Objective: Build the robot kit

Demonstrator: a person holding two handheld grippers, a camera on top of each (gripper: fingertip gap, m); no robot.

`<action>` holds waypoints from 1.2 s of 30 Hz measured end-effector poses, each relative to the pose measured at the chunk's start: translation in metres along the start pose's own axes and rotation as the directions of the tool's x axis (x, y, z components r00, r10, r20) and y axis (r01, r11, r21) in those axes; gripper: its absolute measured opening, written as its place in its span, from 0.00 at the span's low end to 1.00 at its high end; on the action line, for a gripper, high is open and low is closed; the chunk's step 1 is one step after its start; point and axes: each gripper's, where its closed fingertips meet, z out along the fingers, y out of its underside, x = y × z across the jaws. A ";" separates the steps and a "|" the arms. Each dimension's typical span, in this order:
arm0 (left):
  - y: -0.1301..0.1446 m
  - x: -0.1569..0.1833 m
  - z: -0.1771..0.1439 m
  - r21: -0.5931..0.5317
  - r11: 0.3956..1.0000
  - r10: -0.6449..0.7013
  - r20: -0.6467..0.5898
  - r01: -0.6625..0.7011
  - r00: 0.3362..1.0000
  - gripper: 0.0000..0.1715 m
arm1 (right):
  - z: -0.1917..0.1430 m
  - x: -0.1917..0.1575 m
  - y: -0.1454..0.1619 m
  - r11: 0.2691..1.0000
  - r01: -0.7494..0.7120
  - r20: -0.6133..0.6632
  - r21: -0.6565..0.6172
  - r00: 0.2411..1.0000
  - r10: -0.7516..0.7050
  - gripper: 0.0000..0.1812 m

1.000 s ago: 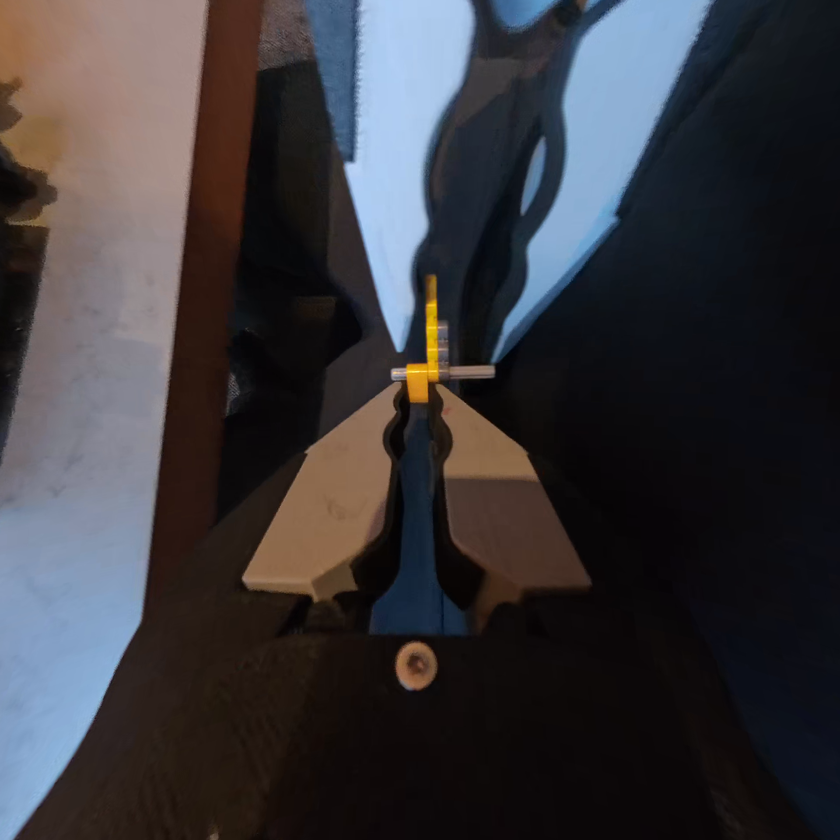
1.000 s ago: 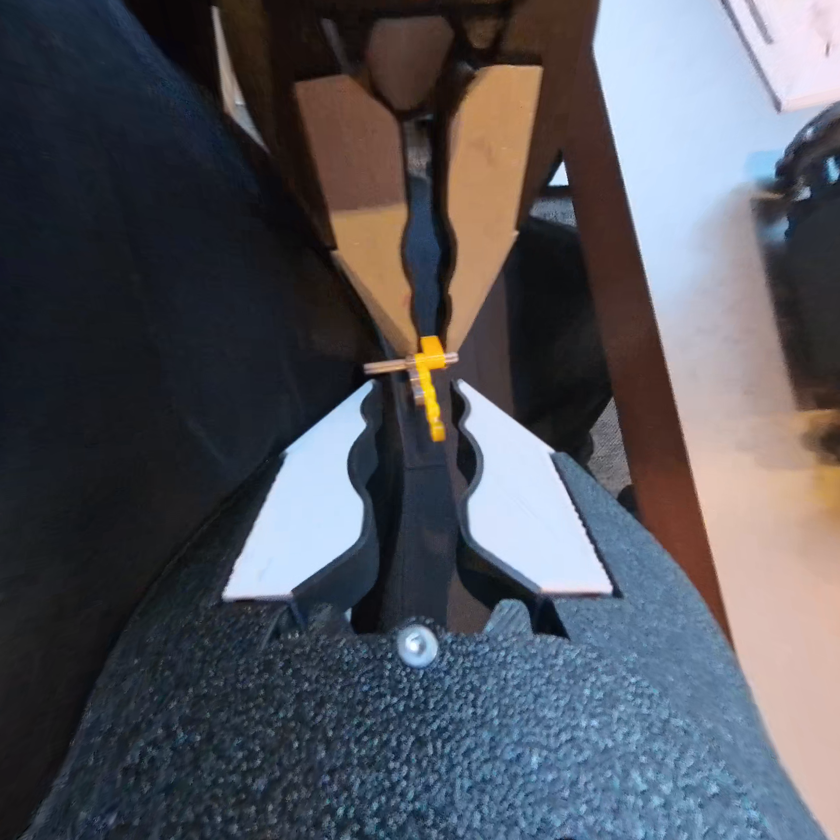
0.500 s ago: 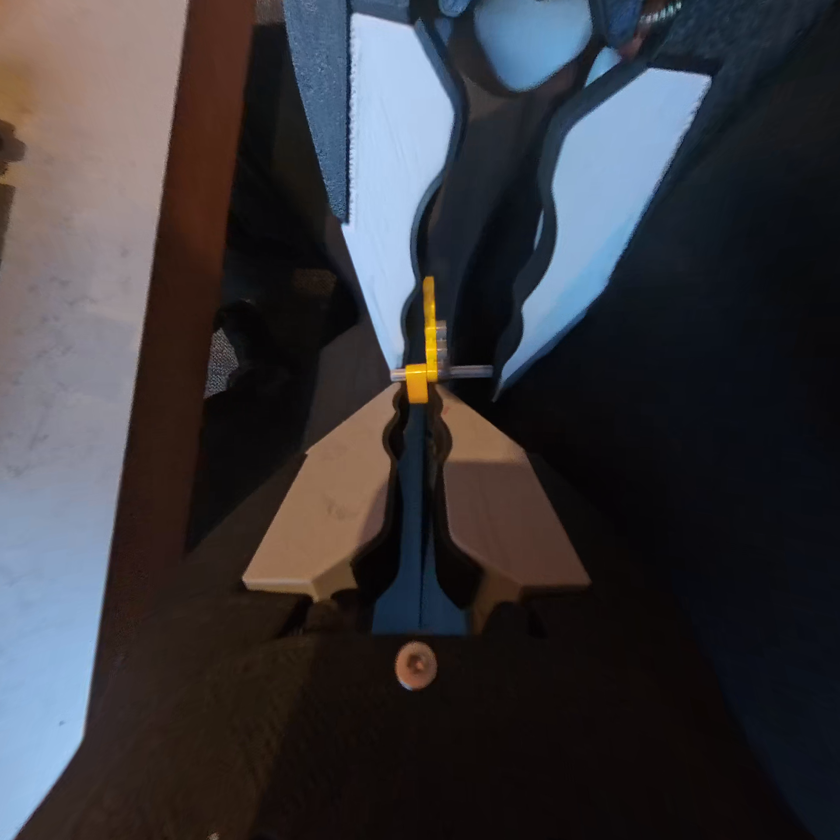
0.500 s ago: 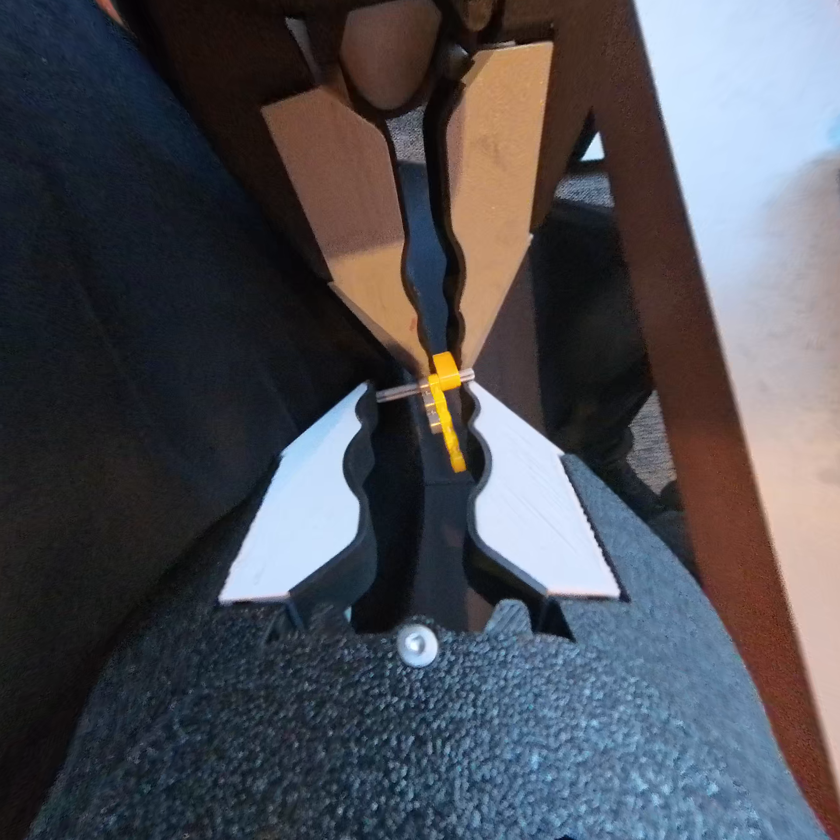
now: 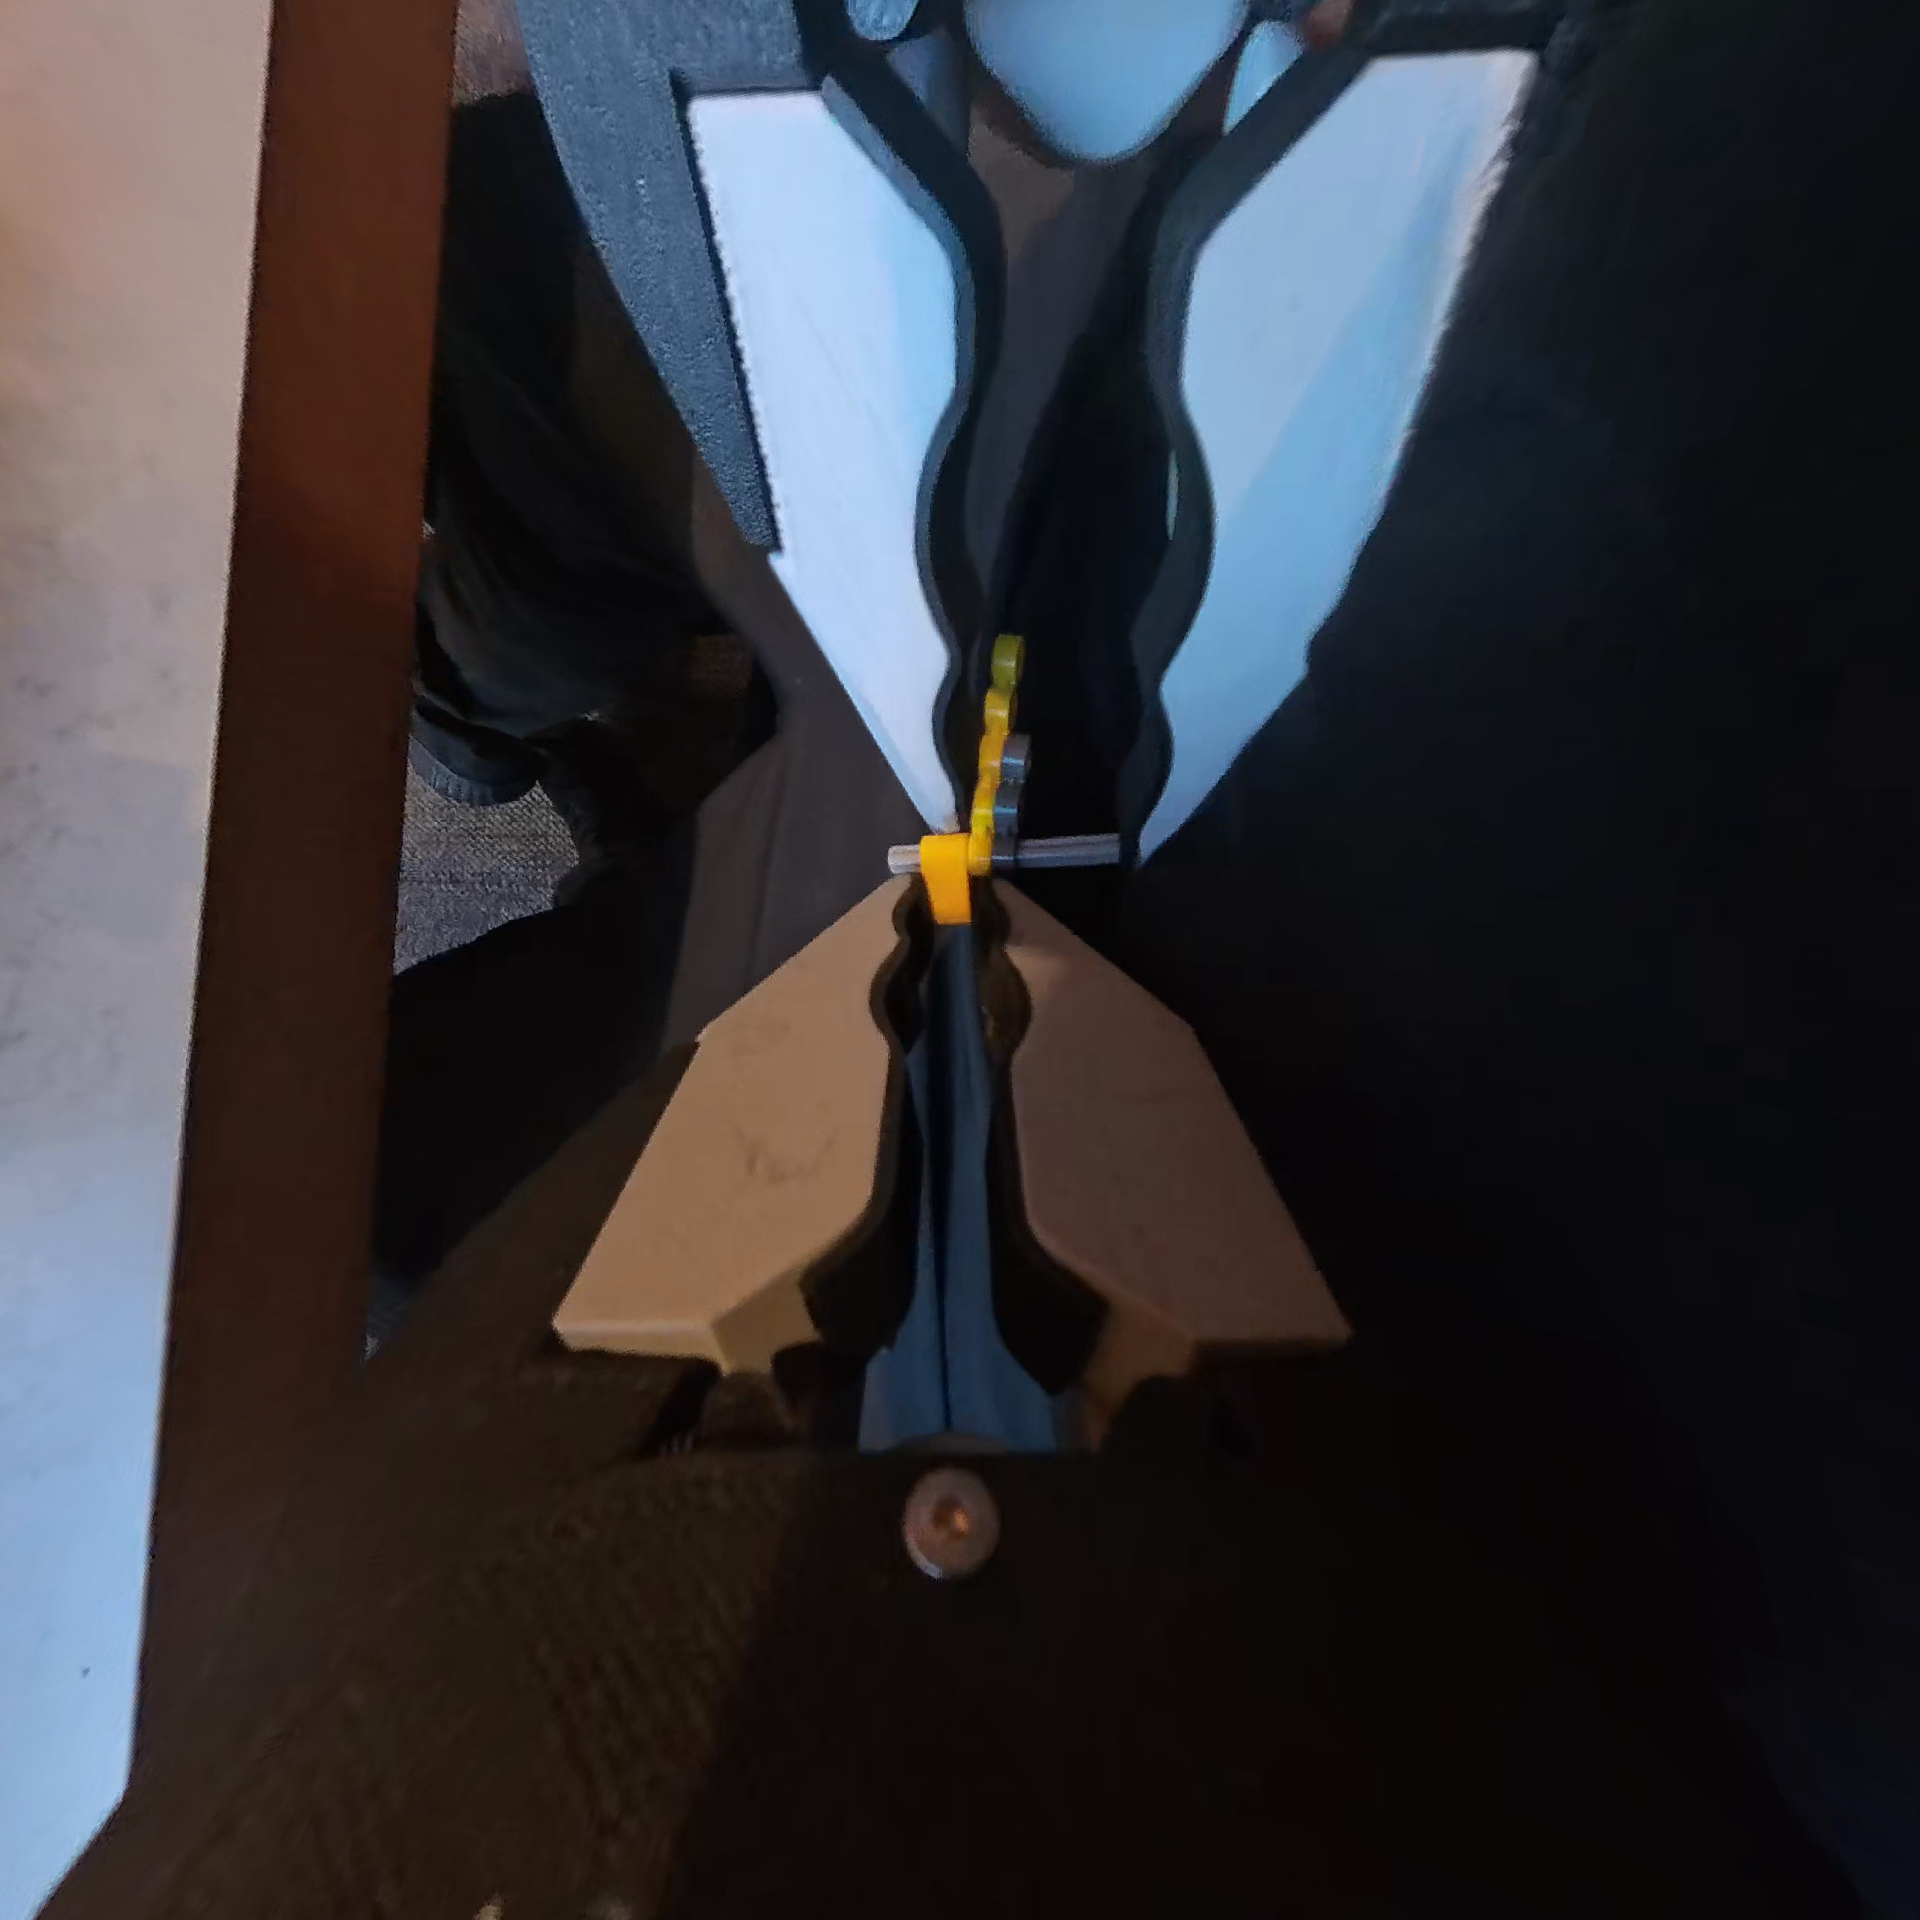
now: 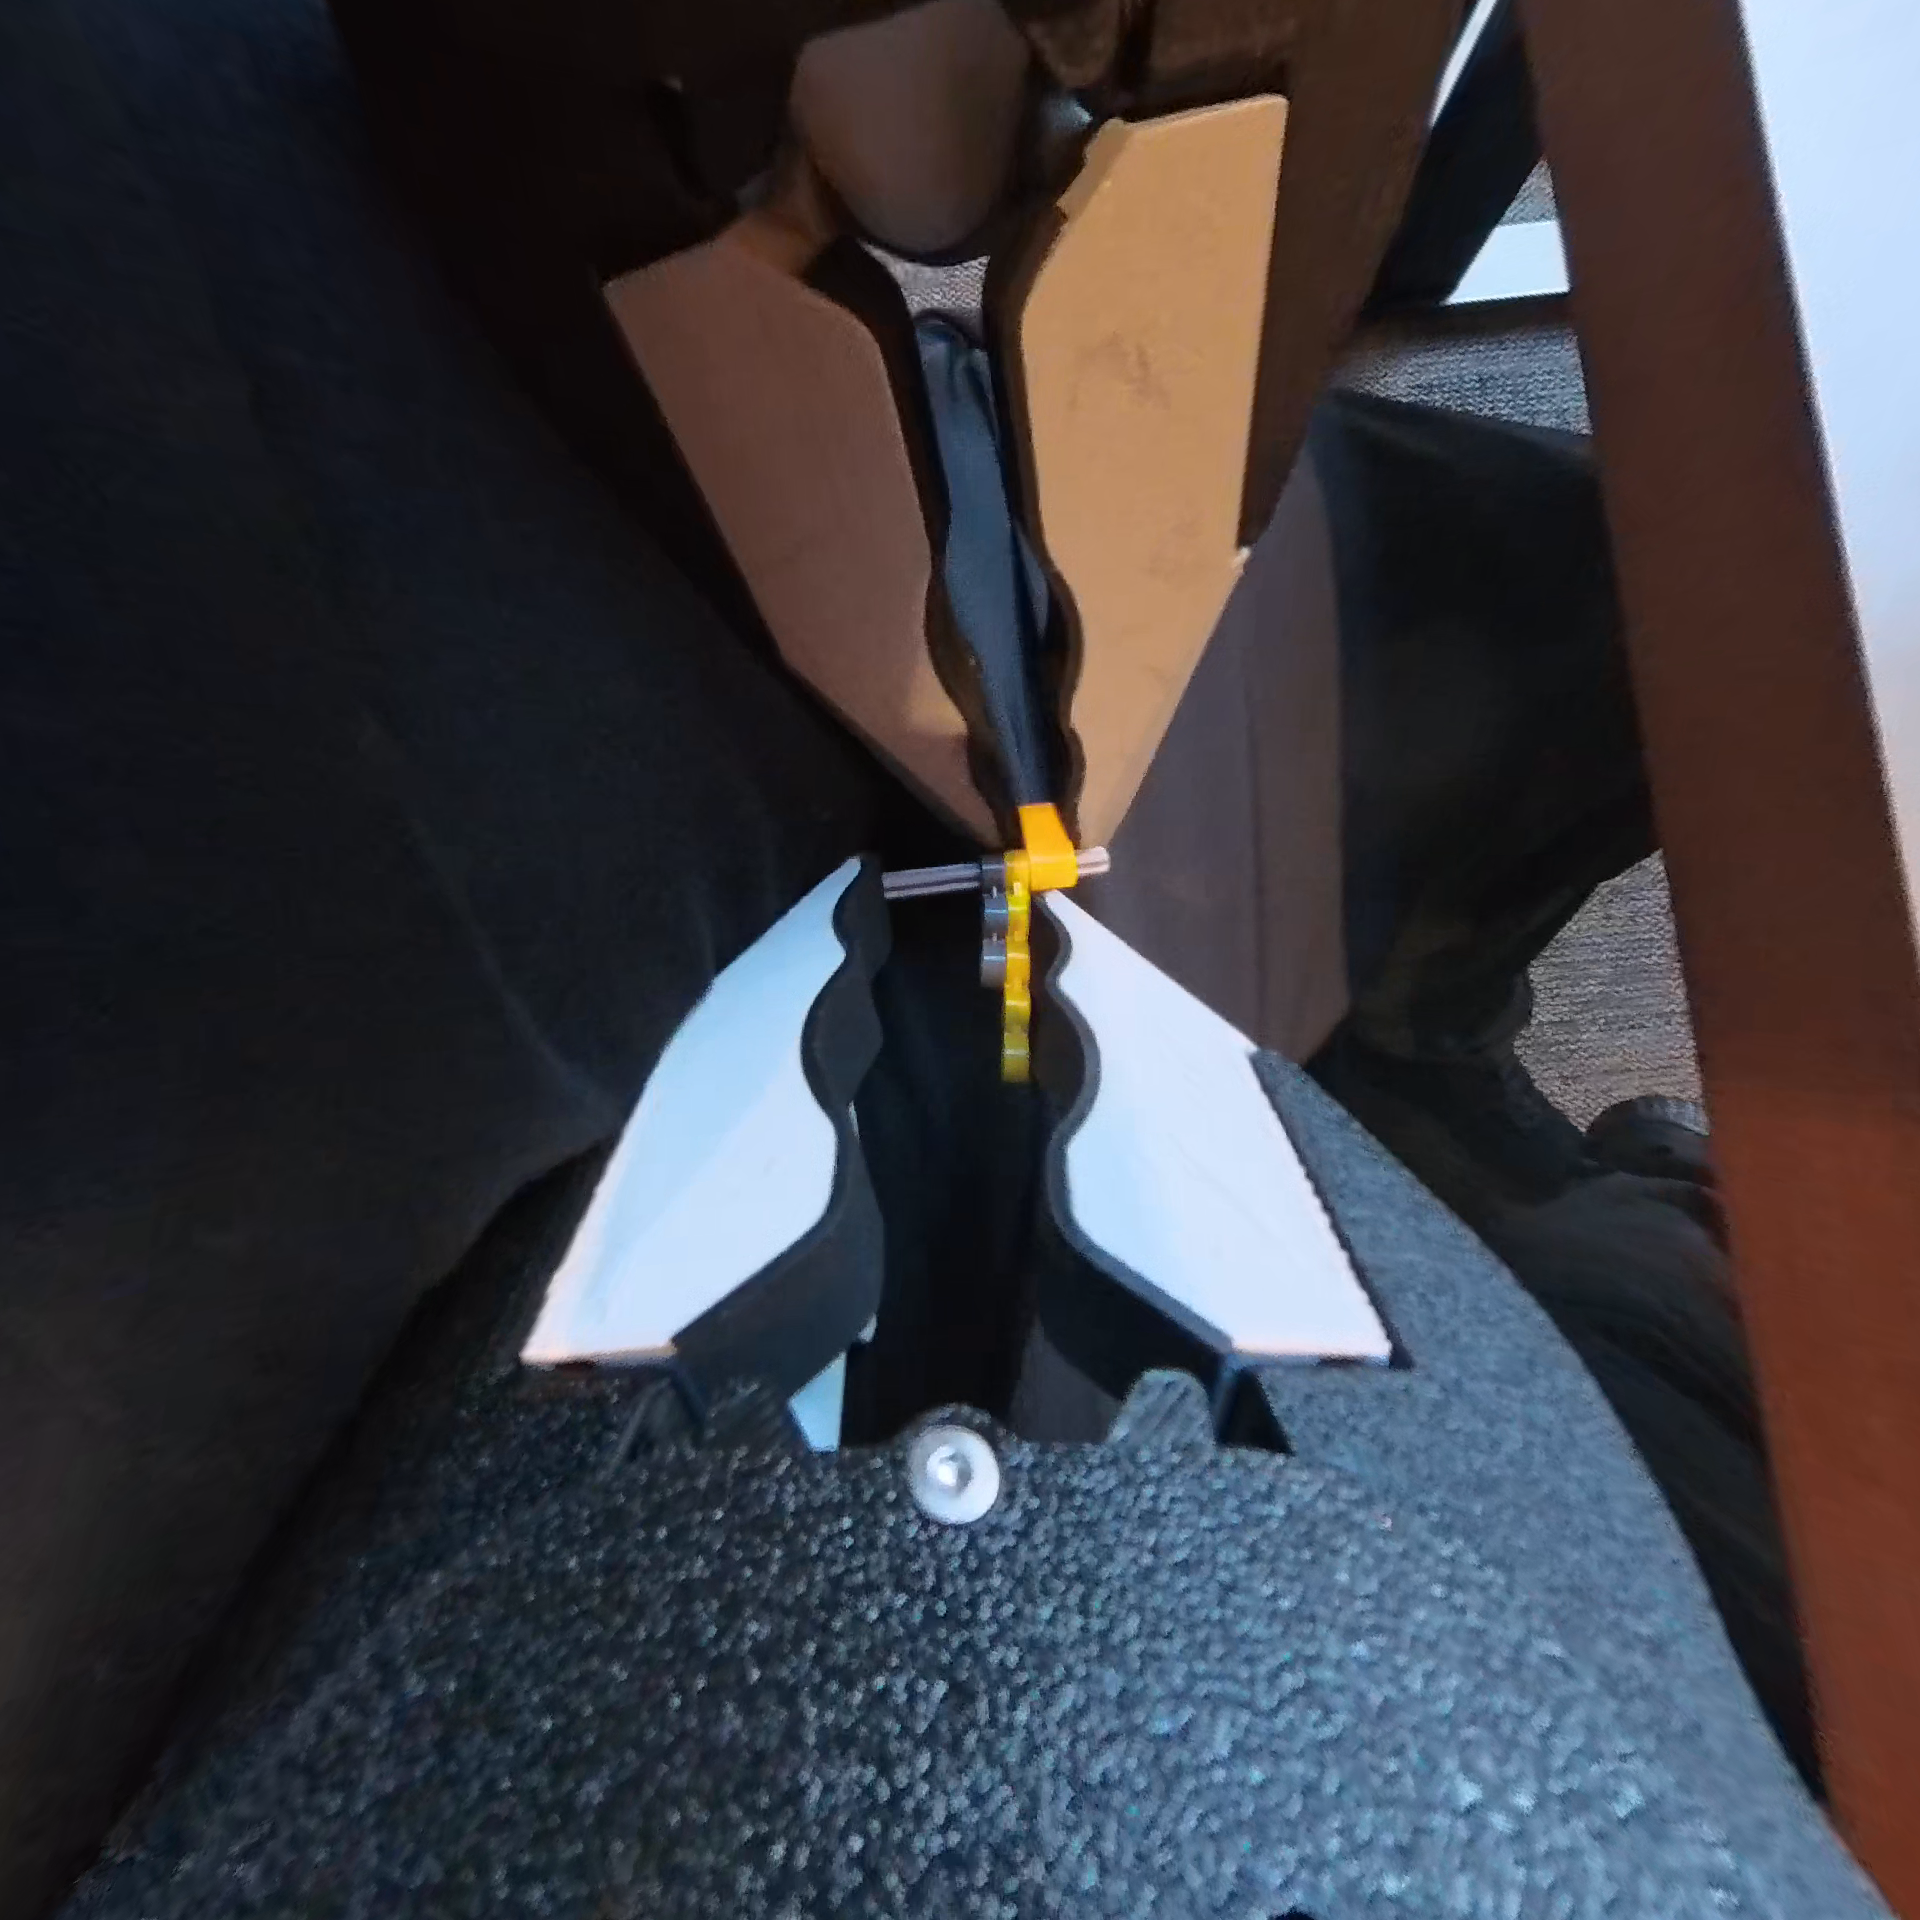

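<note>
Right hand-held gripper [image 6: 961,883] now closer, parted around yellow beam [image 6: 1013,977], left hand-held gripper [image 5: 951,894] clamping yellow connector [image 5: 948,878]

The left gripper [image 5: 951,904] and the right gripper [image 6: 961,883] point at each other tip to tip, and the small connector [image 5: 948,871] sits between the closed jaws of the left one. The thin axle [image 5: 1070,847] goes through the connector and lies across, just before the open jaws of the right gripper, and the long beam [image 6: 1016,997] reaches from the axle in between these jaws, close to one of them. The desk [image 5: 94,727] edge lies left of the left jaws, and the floor [image 5: 488,873] lies below, behind the jaws.
</note>
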 end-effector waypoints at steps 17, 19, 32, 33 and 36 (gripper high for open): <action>-0.021 -0.013 -0.006 0.092 0.996 0.003 -0.019 -0.001 1.000 0.03 | -0.021 0.020 -0.010 0.979 0.040 -0.072 0.201 0.997 -0.026 0.20; -0.023 -0.014 -0.009 0.113 0.994 0.004 -0.009 -0.003 1.000 0.03 | -0.023 0.021 -0.012 0.970 0.070 -0.103 0.231 0.994 -0.047 0.20; -0.039 -0.024 -0.021 0.244 0.965 0.078 0.096 -0.100 0.992 0.03 | -0.039 0.030 -0.025 0.900 0.029 -0.148 0.435 0.988 0.039 0.25; -0.042 -0.026 -0.024 0.264 0.957 0.089 0.114 -0.116 0.989 0.03 | -0.043 0.031 -0.026 0.894 0.042 -0.169 0.447 0.985 0.038 0.25; -0.055 -0.028 -0.038 0.353 0.903 0.179 0.209 -0.244 0.962 0.03 | -0.062 0.031 -0.039 0.852 0.122 -0.238 0.509 0.971 0.003 0.25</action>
